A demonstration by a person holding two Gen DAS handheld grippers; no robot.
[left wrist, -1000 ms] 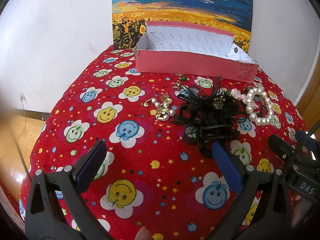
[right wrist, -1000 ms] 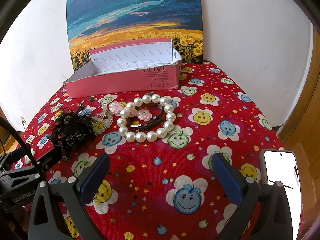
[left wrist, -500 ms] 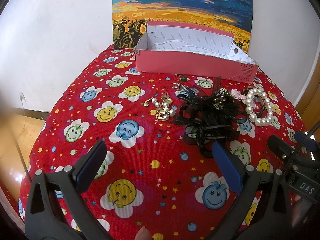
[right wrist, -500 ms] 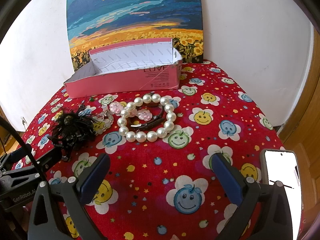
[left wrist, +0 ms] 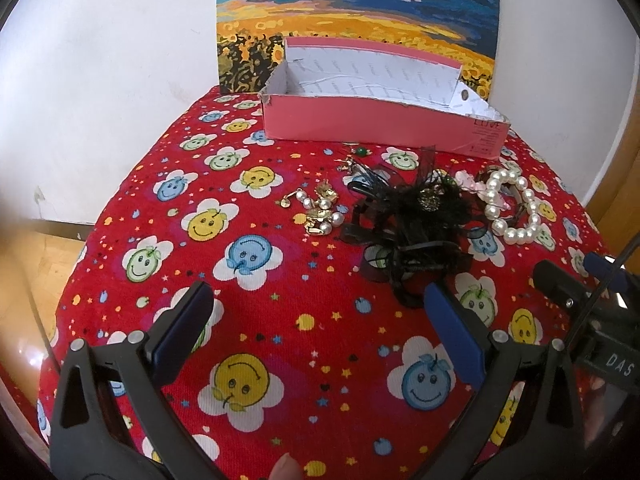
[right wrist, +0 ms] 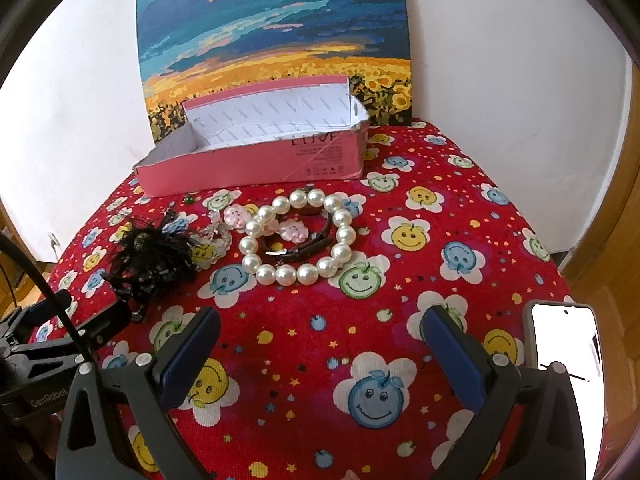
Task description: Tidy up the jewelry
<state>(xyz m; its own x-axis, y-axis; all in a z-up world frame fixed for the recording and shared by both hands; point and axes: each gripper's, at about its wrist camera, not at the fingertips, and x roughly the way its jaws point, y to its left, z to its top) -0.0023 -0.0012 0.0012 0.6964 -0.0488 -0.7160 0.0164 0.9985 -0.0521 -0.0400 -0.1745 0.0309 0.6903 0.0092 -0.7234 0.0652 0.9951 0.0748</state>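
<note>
A pink open box (left wrist: 380, 120) stands at the back of the red smiley cloth (left wrist: 256, 320); it also shows in the right wrist view (right wrist: 256, 160). In front of it lie gold and pearl earrings (left wrist: 318, 212), a black feathered hair clip (left wrist: 412, 224) and a pearl bracelet (left wrist: 512, 208). In the right wrist view the pearl bracelet (right wrist: 298, 236) rings a brown strap (right wrist: 304, 250) and pink charms (right wrist: 294, 230); the hair clip (right wrist: 152, 256) lies left of it. My left gripper (left wrist: 316, 316) and right gripper (right wrist: 320, 332) are open and empty, short of the jewelry.
A sunflower painting (right wrist: 272, 40) leans on the white wall behind the box. A phone with a lit screen (right wrist: 564, 356) lies at the cloth's right edge. The other gripper shows at the right of the left wrist view (left wrist: 588, 312). The cloth drops off to wooden floor at the sides.
</note>
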